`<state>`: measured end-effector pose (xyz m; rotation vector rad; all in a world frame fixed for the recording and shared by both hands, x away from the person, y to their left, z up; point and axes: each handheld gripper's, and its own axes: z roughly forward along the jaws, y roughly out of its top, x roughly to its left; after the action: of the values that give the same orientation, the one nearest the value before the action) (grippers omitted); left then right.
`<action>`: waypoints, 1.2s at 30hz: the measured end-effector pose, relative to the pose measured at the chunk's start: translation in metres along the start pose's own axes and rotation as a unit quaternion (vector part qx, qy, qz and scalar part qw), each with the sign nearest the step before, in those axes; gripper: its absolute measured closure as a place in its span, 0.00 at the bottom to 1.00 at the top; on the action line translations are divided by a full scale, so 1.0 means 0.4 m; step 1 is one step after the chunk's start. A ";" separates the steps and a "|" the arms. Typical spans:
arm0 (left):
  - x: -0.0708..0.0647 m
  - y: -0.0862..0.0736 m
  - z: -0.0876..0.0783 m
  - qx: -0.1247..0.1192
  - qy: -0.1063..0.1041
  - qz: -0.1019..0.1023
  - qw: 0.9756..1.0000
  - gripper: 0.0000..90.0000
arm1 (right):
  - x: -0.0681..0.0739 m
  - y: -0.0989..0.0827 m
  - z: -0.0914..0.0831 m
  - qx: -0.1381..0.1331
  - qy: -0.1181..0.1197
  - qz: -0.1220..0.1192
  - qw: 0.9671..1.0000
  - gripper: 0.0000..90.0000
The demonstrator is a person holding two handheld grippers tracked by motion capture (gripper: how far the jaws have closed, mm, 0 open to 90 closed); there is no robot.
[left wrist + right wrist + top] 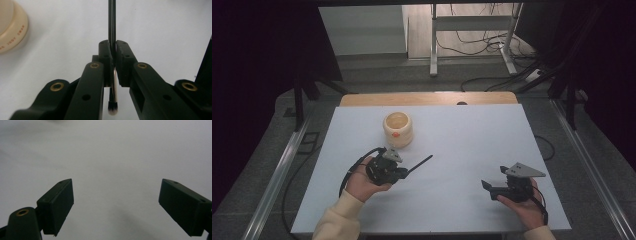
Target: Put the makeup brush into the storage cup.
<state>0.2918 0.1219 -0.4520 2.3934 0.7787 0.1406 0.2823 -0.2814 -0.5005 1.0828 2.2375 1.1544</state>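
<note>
Our left gripper (404, 172) clamps a thin brush (112, 37), near the cream pot (398, 128); our right gripper (488, 186), well apart from the pot, gapes wide over bare surface (472, 135).

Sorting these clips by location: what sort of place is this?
Probably a lab or workshop set up for recording. A white-topped table stands on grey carpet, loose cables trail across the floor behind, and metal stand legs rise beyond it.
</note>
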 end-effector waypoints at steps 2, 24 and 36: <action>-0.006 0.007 0.001 0.000 0.000 0.003 1.000 0.93 | 0.001 0.000 -0.001 0.000 0.000 -0.003 1.000 0.14; -0.038 0.043 0.024 -0.012 -0.008 -0.004 1.000 0.93 | 0.018 0.010 0.006 -0.006 0.007 -0.003 1.000 0.14; -0.026 0.044 0.027 -0.012 -0.007 -0.002 1.000 0.93 | 0.028 0.036 0.010 -0.011 0.008 -0.006 1.000 0.13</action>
<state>0.2950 0.0991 -0.4497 2.3680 0.7715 0.1313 0.2847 -0.2655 -0.4912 1.0530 2.2362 1.1830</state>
